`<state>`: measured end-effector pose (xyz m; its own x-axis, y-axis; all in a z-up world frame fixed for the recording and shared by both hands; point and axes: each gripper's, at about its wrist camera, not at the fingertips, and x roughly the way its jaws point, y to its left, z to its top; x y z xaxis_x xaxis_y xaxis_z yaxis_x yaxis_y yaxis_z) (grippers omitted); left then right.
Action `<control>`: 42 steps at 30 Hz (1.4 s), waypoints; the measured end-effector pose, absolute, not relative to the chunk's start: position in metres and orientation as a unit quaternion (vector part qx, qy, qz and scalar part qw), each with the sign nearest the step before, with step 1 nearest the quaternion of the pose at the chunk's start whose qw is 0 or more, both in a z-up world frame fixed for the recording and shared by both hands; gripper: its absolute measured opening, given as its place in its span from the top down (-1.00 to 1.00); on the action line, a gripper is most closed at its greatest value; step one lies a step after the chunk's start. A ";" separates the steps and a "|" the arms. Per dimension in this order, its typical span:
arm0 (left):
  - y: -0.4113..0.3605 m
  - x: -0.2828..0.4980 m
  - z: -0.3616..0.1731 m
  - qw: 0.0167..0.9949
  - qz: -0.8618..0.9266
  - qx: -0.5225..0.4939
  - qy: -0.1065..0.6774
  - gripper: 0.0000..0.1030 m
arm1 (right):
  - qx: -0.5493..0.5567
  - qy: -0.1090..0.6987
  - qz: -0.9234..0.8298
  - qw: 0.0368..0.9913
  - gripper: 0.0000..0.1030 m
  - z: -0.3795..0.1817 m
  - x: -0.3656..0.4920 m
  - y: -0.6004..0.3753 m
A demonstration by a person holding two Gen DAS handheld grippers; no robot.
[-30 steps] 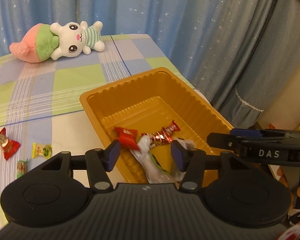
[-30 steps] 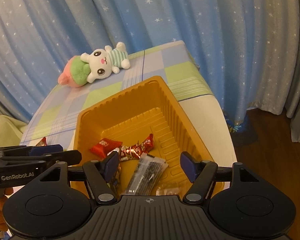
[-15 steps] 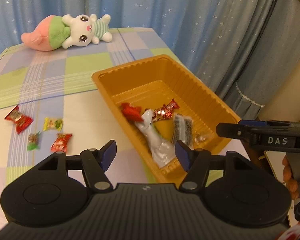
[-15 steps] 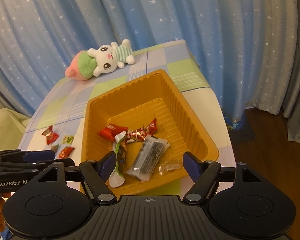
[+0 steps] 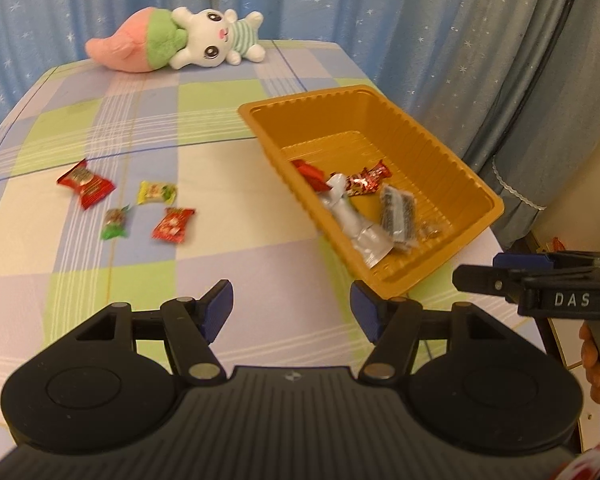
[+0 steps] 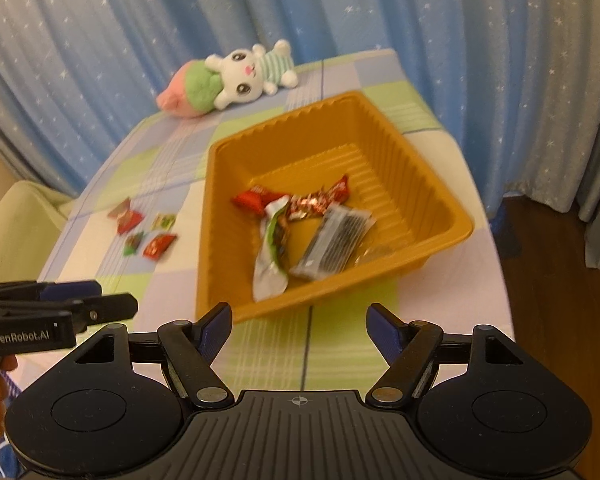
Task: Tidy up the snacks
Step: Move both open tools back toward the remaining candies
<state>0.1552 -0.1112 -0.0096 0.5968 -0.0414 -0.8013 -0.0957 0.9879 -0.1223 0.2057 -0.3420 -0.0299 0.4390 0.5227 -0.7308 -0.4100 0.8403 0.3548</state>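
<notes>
Hovering w/ jaws apart, empty, the left gripper (image 5: 291,304) has the orange tray (image 5: 476,184) ahead-right, loose candies (image 5: 126,204) ahead-left. Right view: right gripper (image 6: 299,322) wide, empty; tray just ahead, clear wrapper (image 6: 376,254) blurred.

The four sweets (image 6: 146,230) near the table's (image 5: 260,264) left edge are blurred, their print unreadable. In the tray (image 5: 452,168), its near wall hides part of the red packet (image 5: 310,174). The clear wrapper (image 6: 376,254) by the tray's near corner is too smeared to identify.
</notes>
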 end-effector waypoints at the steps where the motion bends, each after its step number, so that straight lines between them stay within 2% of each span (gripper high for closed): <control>1: -0.108 0.153 -0.010 0.890 0.016 -0.078 0.450 -0.20 | 0.060 0.455 0.277 0.845 -0.44 -0.031 0.203 -0.339; 23: 0.010 0.113 -0.012 0.885 0.035 -0.095 0.455 -0.24 | 0.042 0.469 0.324 0.820 -0.44 -0.028 0.168 -0.220; 42: 0.114 0.101 -0.032 0.877 0.061 -0.115 0.462 -0.24 | 0.043 0.473 0.291 0.830 -0.44 -0.045 0.174 -0.135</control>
